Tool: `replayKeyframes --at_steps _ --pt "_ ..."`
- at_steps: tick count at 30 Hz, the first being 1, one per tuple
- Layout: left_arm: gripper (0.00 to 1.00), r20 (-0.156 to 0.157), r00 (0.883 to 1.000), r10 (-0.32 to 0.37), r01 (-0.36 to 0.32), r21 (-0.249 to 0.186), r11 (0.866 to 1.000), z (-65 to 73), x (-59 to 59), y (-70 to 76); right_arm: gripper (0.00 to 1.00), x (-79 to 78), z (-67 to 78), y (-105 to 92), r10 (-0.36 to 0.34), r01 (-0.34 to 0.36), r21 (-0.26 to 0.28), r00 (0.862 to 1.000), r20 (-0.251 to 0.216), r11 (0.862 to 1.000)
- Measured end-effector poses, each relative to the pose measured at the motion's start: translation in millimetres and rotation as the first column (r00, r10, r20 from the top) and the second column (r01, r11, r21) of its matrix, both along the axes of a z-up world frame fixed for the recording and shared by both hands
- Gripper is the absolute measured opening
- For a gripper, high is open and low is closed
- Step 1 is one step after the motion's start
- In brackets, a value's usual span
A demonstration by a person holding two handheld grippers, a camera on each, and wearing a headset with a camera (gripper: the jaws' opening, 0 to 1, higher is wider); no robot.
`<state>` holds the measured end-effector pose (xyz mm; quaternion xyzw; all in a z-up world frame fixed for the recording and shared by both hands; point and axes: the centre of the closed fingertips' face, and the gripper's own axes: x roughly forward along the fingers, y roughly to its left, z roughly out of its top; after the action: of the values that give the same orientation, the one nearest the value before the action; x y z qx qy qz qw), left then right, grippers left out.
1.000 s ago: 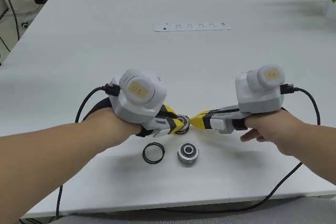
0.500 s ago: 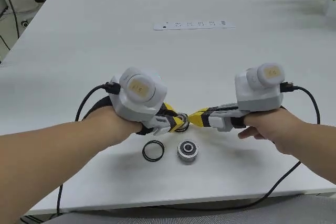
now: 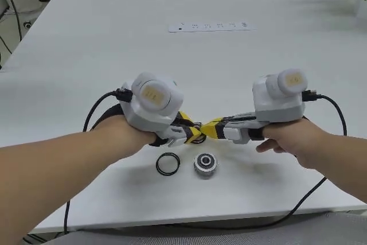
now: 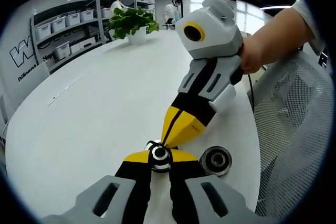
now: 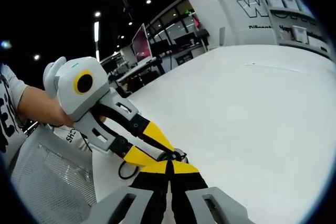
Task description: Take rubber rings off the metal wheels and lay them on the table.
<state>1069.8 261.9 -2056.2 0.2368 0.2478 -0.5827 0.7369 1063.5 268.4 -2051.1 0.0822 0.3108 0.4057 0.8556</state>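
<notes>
Holding a wheel (image 4: 159, 154) tight in the left gripper (image 4: 159, 160). Touching it with the right gripper (image 5: 169, 162), jaws squeezed together. Nearby: ring (image 3: 167, 164), second wheel (image 3: 205, 164).

Wall sign (image 4: 22, 54), left gripper view: large "W", further letters cut off. The smaller line beneath starts "Dil"; the rest is too blurred to read. In the right gripper view the wall sign again reads "W", its small line illegible. Shirt (image 5: 69, 137), dark print: "SH", remainder hidden.
</notes>
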Motion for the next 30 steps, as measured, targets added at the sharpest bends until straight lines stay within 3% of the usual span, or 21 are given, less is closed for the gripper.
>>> replayKeyframes --at_steps 10,19,22,30 --pt "0.08 0.003 1.000 -0.004 0.004 -0.002 1.000 0.0 -0.5 0.2 0.00 -1.6 6.4 3.9 0.022 -0.022 0.042 1.000 0.010 0.999" --pt "0.08 0.001 1.000 -0.003 0.003 -0.007 1.000 0.0 -0.1 0.1 0.00 -2.9 6.8 1.5 0.031 -0.032 0.048 0.999 0.019 0.998" --pt "0.08 -0.001 1.000 -0.001 0.001 -0.012 1.000 0.1 0.3 0.2 0.00 -3.1 12.3 1.7 0.029 -0.031 0.088 0.999 0.019 0.996" --pt "0.08 0.000 1.000 0.000 0.000 -0.014 1.000 0.4 0.2 0.0 0.00 -0.7 5.5 -1.8 0.012 -0.013 0.047 1.000 0.025 0.999"
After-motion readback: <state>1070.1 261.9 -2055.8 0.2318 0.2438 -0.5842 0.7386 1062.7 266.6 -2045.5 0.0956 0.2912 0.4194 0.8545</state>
